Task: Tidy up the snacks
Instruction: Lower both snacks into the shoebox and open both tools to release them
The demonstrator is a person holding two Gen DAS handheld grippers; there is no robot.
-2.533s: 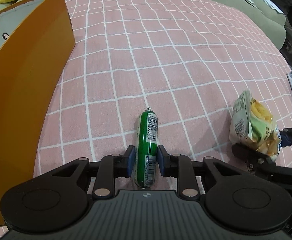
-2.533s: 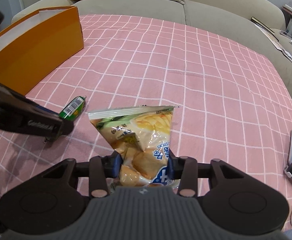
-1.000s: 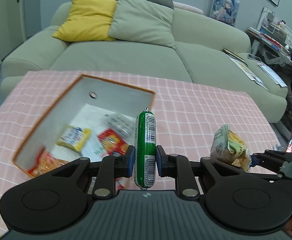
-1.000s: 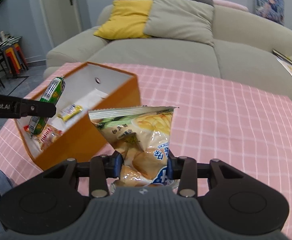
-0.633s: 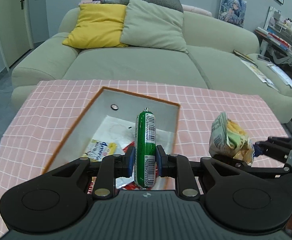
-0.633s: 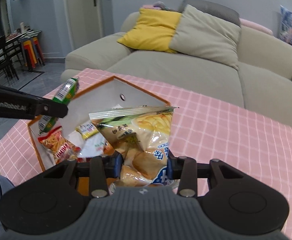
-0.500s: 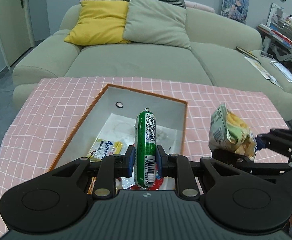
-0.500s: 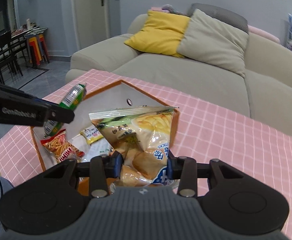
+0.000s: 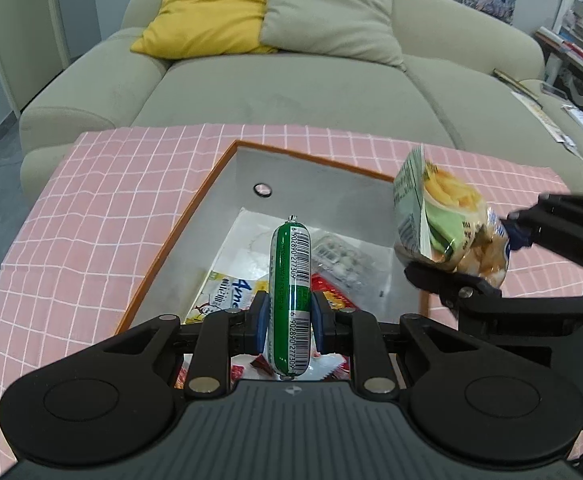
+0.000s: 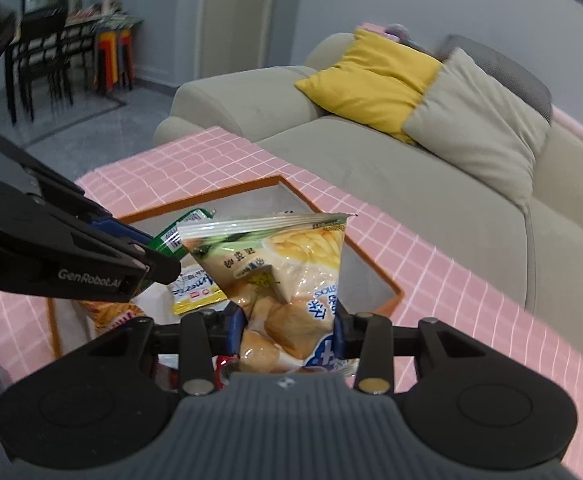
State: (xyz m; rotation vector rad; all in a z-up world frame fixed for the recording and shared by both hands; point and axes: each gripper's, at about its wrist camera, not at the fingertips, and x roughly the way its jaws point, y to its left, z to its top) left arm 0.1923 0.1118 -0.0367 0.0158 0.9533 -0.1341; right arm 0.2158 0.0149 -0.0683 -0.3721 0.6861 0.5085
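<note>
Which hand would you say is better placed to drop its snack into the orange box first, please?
Probably left: the left gripper holds the green sausage directly above the orange box, while the chip bag hangs nearer its right rim.

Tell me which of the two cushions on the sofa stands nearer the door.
The yellow cushion. It leans on the sofa's backrest at the door's end, with the beige cushion overlapping its far side, further from the door.
</note>
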